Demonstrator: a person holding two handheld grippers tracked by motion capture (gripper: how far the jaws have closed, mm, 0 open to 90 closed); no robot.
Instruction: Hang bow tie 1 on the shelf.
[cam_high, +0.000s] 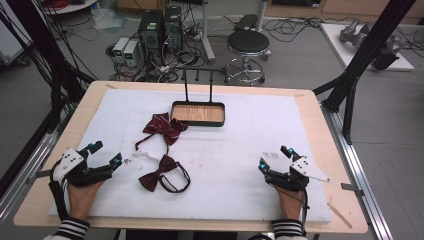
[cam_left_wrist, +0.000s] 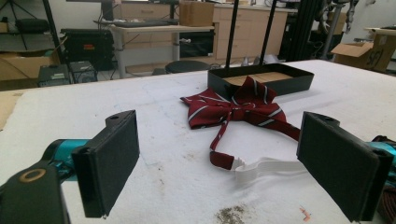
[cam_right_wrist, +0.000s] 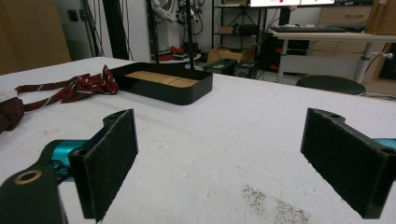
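Your left gripper (cam_high: 102, 156) rests at about 8 o'clock on the white mat (cam_high: 240, 200), jaws spread wide with nothing between them; in the left gripper view the same gripper (cam_left_wrist: 217, 163) has bare mat between its two black pads. Your right gripper (cam_high: 274, 159) sits at about 4 o'clock on the mat, jaws likewise wide apart and empty, and the right gripper view confirms it (cam_right_wrist: 217, 163) with only speckled mat in the gap. Between your hands and toward 12 o'clock lie two bow ties. Nearer you, at roughly 7 o'clock from the mat's centre, is the plain dark red bow tie (cam_high: 159, 172) with its black strap looped beside it. Just beyond it, toward 11 o'clock, lies the striped red bow tie (cam_high: 164, 126), whose white elastic strap (cam_left_wrist: 261, 167) trails back toward your left gripper. One wing of that striped tie touches the near left corner of the black tray (cam_high: 197, 121), which sits at 12 o'clock with a wooden floor and two thin upright rods (cam_high: 186, 86) rising from its far side. Both grippers are well apart from the ties.
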